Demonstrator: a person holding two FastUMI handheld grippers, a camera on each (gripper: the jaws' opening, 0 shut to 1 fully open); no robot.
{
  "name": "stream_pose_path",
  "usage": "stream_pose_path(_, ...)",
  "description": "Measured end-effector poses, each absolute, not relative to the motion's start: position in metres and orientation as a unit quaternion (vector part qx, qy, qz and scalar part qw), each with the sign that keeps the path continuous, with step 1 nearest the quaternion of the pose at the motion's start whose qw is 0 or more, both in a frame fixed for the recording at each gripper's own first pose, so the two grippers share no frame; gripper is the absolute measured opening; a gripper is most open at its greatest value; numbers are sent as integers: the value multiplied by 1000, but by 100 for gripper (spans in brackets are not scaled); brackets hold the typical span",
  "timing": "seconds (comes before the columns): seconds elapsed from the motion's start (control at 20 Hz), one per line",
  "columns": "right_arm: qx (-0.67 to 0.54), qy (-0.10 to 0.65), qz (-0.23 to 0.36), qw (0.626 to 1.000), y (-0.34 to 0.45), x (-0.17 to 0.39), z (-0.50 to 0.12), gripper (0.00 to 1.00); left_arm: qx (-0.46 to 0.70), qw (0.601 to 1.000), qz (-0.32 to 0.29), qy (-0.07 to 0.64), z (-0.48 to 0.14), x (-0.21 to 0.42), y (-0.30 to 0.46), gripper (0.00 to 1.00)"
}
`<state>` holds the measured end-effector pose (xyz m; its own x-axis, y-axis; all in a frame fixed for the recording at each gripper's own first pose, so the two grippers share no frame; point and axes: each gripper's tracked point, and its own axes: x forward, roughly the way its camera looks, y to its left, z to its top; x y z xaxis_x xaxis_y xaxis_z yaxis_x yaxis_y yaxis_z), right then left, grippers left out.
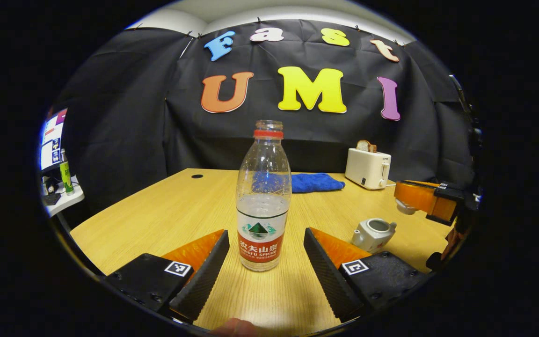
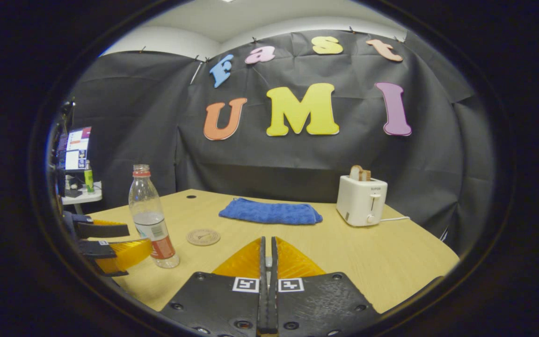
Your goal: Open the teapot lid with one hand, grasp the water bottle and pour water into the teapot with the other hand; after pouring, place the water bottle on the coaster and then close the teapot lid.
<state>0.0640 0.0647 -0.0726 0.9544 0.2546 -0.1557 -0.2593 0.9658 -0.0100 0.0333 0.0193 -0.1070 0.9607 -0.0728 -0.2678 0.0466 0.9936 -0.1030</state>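
My left gripper [image 1: 265, 255] stands wide apart, the clear plastic water bottle [image 1: 263, 199] upright between its fingers, untouched, near the light wooden table's [image 1: 166, 220] front edge; my right gripper [image 2: 267, 262] is pressed together, possibly pinching something small; the white lidless teapot [image 1: 372, 233] sits toward the right edge.

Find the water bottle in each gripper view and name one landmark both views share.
Left gripper view: water bottle stands centre, between the open jaws.
Right gripper view: water bottle stands at left, beside the coaster.
Shared landmark: the white toaster.
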Motion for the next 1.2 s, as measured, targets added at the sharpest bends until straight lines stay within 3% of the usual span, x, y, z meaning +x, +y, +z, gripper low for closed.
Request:
stream_pose_path(0.45, -19, 82, 113, 990, 42, 57, -75, 0, -35, 987, -20, 154, -131, 58, 24, 100)
stream_pose_path(0.8, -18, 86, 113, 990, 37, 55, -75, 0, -23, 986, -23, 162, -134, 63, 24, 80)
stream_pose_path(1.2, -7, 87, 113, 990, 17, 48, -75, 0, 109, 982, -7, 151, -107, 57, 36, 77)
